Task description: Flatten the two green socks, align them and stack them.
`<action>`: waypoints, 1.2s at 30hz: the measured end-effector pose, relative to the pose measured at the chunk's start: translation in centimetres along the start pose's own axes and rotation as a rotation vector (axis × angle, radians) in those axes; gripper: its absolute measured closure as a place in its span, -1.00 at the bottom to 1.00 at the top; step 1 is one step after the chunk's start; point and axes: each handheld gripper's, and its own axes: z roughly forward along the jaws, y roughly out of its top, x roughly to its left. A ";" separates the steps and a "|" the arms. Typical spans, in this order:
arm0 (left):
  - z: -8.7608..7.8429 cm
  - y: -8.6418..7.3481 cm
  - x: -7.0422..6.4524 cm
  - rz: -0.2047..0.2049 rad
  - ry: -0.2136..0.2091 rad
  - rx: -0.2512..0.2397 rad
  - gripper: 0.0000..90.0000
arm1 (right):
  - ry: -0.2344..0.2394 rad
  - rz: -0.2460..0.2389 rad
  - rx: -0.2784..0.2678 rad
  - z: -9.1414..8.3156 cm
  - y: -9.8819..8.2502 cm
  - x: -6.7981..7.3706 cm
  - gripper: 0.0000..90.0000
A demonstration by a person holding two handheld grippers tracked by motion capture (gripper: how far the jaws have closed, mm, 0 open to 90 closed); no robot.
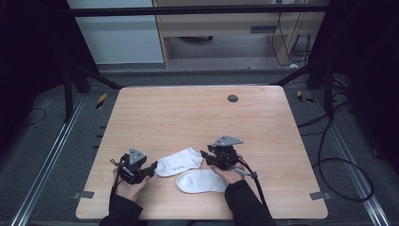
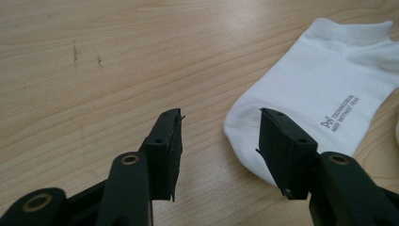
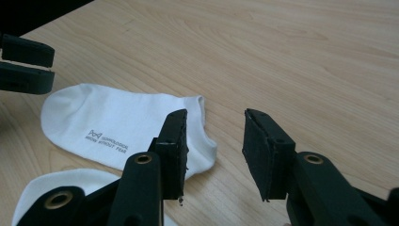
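While both tools stand open and empty | left tool (image 2: 220, 127), right tool (image 3: 214, 127) | printed white ankle sock (image 1: 179, 162) and plain white sock (image 1: 201, 181) lie flat, seemingly overlapping, on wooden tabletop (image 1: 197, 113) | pairing not done.

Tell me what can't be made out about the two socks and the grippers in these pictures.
- Printed sock: left gripper view, its toe edge sits behind one jaw; the small print is too fine to read fully.
- Plain sock: right gripper view, cut off by the bottom edge and a jaw.
- Right gripper: high view, its jaws are too small to judge.
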 end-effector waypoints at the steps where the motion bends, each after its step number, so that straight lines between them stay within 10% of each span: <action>1: 0.1 0.0 0.0 0.001 -0.001 0.005 0.09 | 0.003 0.009 0.009 0.4 0.0 0.1 0.34; 12: 1.2 -0.3 -0.9 0.031 -0.024 0.059 0.21 | -0.017 -0.011 0.121 3.5 -1.0 0.9 0.43; 36: 1.5 0.1 -1.3 -0.003 -0.047 0.118 0.96 | -0.010 0.006 0.164 3.4 -1.0 0.7 0.94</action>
